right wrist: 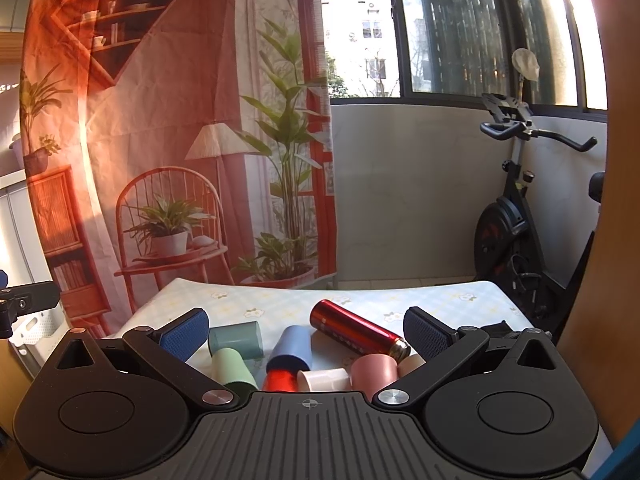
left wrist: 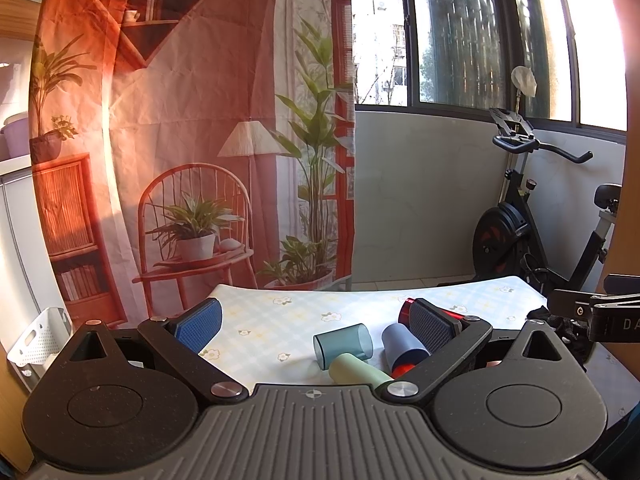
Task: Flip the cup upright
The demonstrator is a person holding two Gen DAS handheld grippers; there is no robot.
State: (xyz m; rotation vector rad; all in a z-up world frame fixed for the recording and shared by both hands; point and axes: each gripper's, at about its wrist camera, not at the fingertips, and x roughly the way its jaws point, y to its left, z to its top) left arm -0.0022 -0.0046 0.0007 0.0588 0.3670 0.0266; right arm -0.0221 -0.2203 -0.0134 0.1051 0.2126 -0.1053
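Note:
Several cups lie on their sides on the floral tablecloth (right wrist: pixel 280 300). In the right wrist view: a teal cup (right wrist: pixel 236 339), a light green cup (right wrist: pixel 234 368), a blue cup (right wrist: pixel 291 347), a red cup (right wrist: pixel 280 381), a white cup (right wrist: pixel 324 379), a pink cup (right wrist: pixel 374 370) and a red bottle (right wrist: pixel 356 330). The left wrist view shows the teal cup (left wrist: pixel 344 345), the green cup (left wrist: pixel 360 370), the blue cup (left wrist: pixel 402 345) and the red bottle (left wrist: pixel 406 310). My left gripper (left wrist: pixel 316 326) is open above the near table edge. My right gripper (right wrist: pixel 306 334) is open over the cups. Neither holds anything.
A printed backdrop curtain (right wrist: pixel 180 140) hangs behind the table. An exercise bike (right wrist: pixel 516 220) stands at the right by the window. A white basket (left wrist: pixel 40 336) sits at the left. The other gripper's body shows at the right edge of the left wrist view (left wrist: pixel 600 312).

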